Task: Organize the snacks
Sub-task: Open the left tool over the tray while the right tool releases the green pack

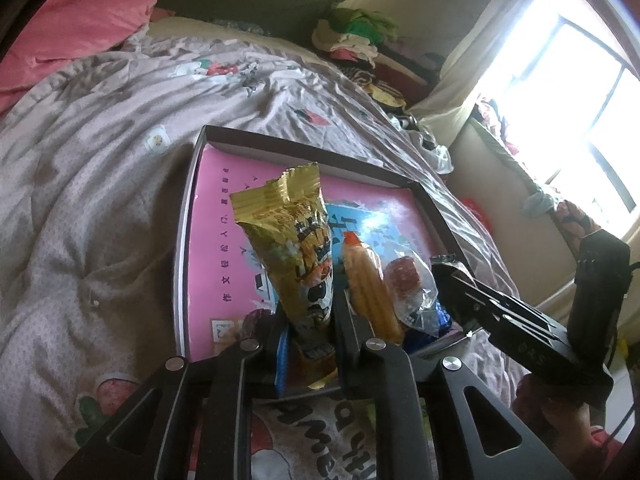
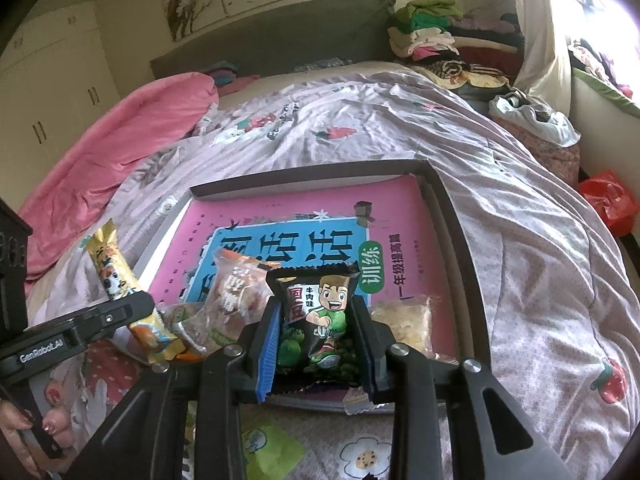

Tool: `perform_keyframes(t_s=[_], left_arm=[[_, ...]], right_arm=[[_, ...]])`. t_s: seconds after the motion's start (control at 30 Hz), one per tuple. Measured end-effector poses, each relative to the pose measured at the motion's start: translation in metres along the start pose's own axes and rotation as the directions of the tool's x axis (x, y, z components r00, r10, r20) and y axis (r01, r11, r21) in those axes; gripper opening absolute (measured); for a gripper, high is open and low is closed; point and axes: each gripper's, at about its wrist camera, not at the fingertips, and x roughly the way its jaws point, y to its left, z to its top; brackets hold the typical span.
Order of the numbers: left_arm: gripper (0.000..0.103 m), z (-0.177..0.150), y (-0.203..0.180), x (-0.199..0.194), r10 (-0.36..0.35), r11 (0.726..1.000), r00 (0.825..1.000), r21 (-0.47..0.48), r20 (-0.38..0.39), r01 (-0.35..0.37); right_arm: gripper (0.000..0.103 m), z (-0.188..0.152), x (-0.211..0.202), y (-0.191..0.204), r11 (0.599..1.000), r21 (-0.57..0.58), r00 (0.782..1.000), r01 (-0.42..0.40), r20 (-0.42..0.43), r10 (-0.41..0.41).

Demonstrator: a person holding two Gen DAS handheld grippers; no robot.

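Observation:
A shallow dark box (image 1: 296, 146) (image 2: 448, 200) with a pink book as its floor lies on the bed. My left gripper (image 1: 310, 320) is shut on a gold snack packet (image 1: 294, 236), held upright over the box's near edge; the packet also shows in the right wrist view (image 2: 114, 272). My right gripper (image 2: 318, 320) is shut on a black snack packet with a cartoon boy (image 2: 320, 304), over the box's near edge; the right gripper (image 1: 448, 266) shows in the left view. In the box lie a clear packet of orange biscuit sticks (image 1: 370, 288), a clear packet of reddish snack (image 2: 234, 292) and a pale snack packet (image 2: 406, 320).
The box rests on a rumpled lilac quilt (image 2: 520, 240) with strawberry prints. A pink blanket (image 2: 132, 140) lies at the left. Piled clothes (image 2: 432, 32) sit at the bed's far right. A red bag (image 2: 610, 200) lies on the floor at right. A bright window (image 1: 568, 92) is to the right.

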Motion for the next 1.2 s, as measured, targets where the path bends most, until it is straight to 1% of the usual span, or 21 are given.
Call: perform_keyframes(t_s=[0.1, 0.53, 0.63, 0.7, 0.83, 0.93, 1.0, 1.07, 1.2], left_arm=[[0.022, -0.001, 0.002, 0.001, 0.003, 1.000, 1.000, -0.003, -0.005, -0.003], [0.026, 0.000, 0.006, 0.001, 0.000, 1.000, 1.000, -0.027, -0.012, 0.000], [0.030, 0.000, 0.007, 0.000, 0.004, 0.999, 1.000, -0.032, -0.010, -0.004], [0.036, 0.000, 0.008, -0.001, 0.009, 0.999, 1.000, -0.036, -0.010, -0.009], [0.040, 0.000, 0.010, -0.001, 0.014, 0.999, 1.000, -0.045, -0.014, -0.014], [0.044, 0.001, 0.009, -0.002, 0.017, 0.999, 1.000, -0.041, -0.008, -0.018], [0.047, 0.001, 0.009, -0.004, 0.020, 0.999, 1.000, -0.042, -0.005, -0.020], [0.050, 0.001, 0.009, -0.006, 0.021, 0.999, 1.000, -0.043, 0.001, -0.020], [0.055, 0.001, 0.010, -0.010, 0.027, 0.998, 1.000, -0.049, 0.011, -0.026]], right_arm=[[0.034, 0.003, 0.003, -0.001, 1.000, 0.014, 1.000, 0.005, 0.003, -0.005], [0.034, 0.004, 0.008, 0.000, 1.000, 0.021, 1.000, 0.019, -0.007, -0.019], [0.034, 0.005, 0.005, -0.001, 0.999, 0.024, 1.000, 0.022, -0.004, -0.022], [0.034, 0.005, 0.002, -0.001, 0.999, 0.026, 1.000, 0.023, -0.002, -0.023], [0.034, 0.005, -0.005, -0.002, 0.999, 0.032, 1.000, 0.021, 0.004, -0.021], [0.034, 0.005, -0.009, -0.003, 0.999, 0.034, 1.000, 0.026, 0.004, -0.026], [0.036, 0.005, -0.011, -0.003, 0.999, 0.039, 1.000, 0.027, 0.005, -0.028], [0.039, 0.004, -0.015, -0.004, 0.999, 0.042, 1.000, 0.029, 0.008, -0.029], [0.042, 0.004, -0.020, -0.005, 0.998, 0.047, 0.999, 0.033, 0.014, -0.034]])
